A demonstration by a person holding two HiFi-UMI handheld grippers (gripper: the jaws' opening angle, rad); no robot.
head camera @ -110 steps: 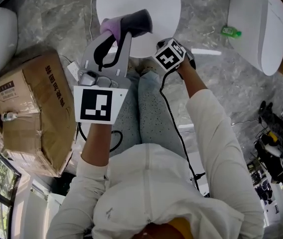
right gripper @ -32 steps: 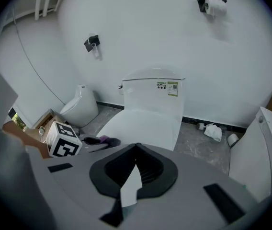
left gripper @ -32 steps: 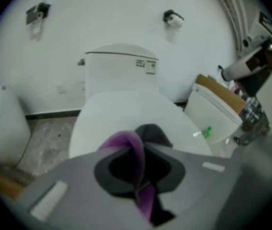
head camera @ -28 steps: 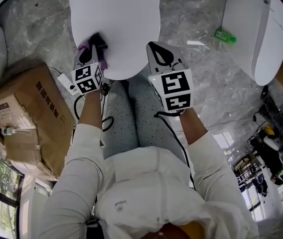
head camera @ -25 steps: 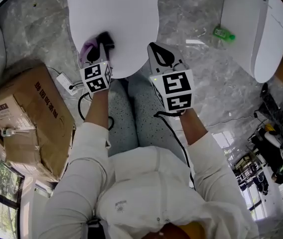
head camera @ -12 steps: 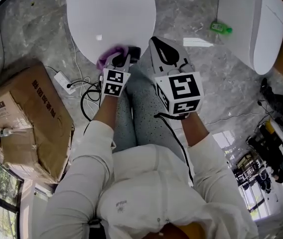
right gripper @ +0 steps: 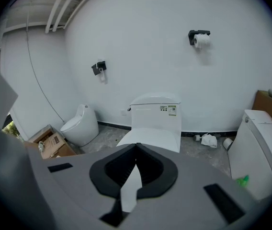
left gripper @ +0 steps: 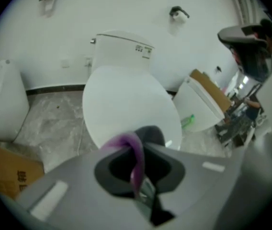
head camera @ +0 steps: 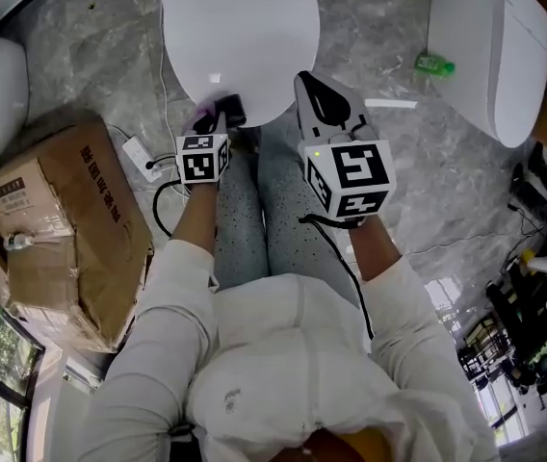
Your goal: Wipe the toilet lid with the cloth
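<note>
As the head view is read from 9 o'clock across to 3 o'clock, the first item is a cardboard box (head camera: 62, 219) on the grey marbled floor (head camera: 119, 27), with a white power strip (head camera: 139, 150) and its cable at the box's 2 o'clock corner.

Left gripper (head camera: 227, 112): sits at the 6 o'clock rim of the toilet lid (head camera: 240, 27), pointing steeply down. In the left gripper view its 2 jaws are closed on the cloth (left gripper: 130, 150), a purple fold pinched between them and bulging out toward 10 o'clock. In the head view the cloth (head camera: 202, 119) shows just at the lid's near edge, at the gripper's 9 o'clock. Whether the cloth is pressing on the lid cannot be told.

Toilet lid: down, white, glossy, at 12 o'clock of the head view. It fills the middle of the left gripper view (left gripper: 126, 99), with the tank behind it.

Right gripper (head camera: 318, 89): held at the lid's 4 o'clock, off the lid. In the right gripper view (right gripper: 135, 150) the 2 jaws meet fully, with nothing between them. The lid (right gripper: 151, 139) lies beyond.

A green bottle (head camera: 434, 63) lies on the floor at 2 o'clock. A second toilet (head camera: 490, 46) stands at 2 o'clock, beyond the bottle.
</note>
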